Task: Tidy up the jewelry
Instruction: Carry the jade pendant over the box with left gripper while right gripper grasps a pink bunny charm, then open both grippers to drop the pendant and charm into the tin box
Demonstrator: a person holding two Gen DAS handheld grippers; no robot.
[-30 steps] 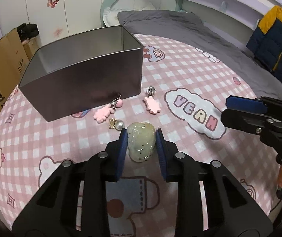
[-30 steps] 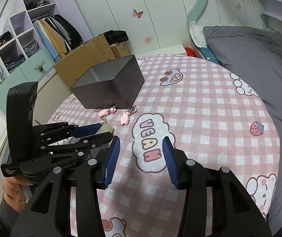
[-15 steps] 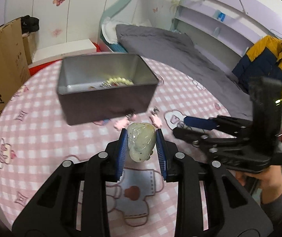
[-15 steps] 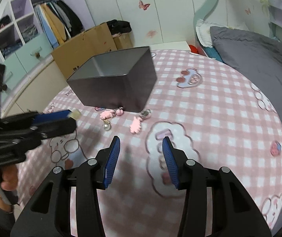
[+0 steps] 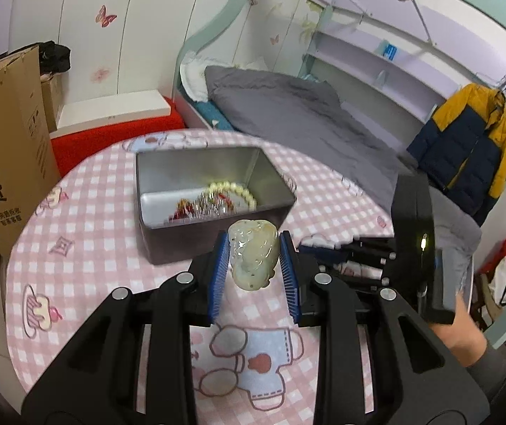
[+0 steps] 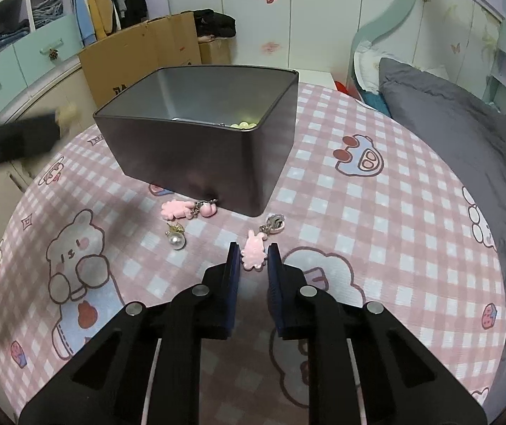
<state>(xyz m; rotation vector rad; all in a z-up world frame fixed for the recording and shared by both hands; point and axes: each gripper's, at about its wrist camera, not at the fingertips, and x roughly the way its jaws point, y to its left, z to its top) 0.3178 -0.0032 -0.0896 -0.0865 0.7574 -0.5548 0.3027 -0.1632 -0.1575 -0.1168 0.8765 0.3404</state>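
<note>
My right tool sits low over the bench, its fingers either side of a pink rabbit charm — parted, and I can't tell if they touch it. Beyond lie a second pink charm and a pearl earring, near the dark tin box.

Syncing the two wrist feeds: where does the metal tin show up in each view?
Left wrist: the metal tin sits centre frame, seen from above, beyond the jade pendant held in the left gripper.
Right wrist: the tin is upper centre, seen from the side, beyond the right gripper.
Shared landmark: the cream bead bracelet inside the tin.
</note>
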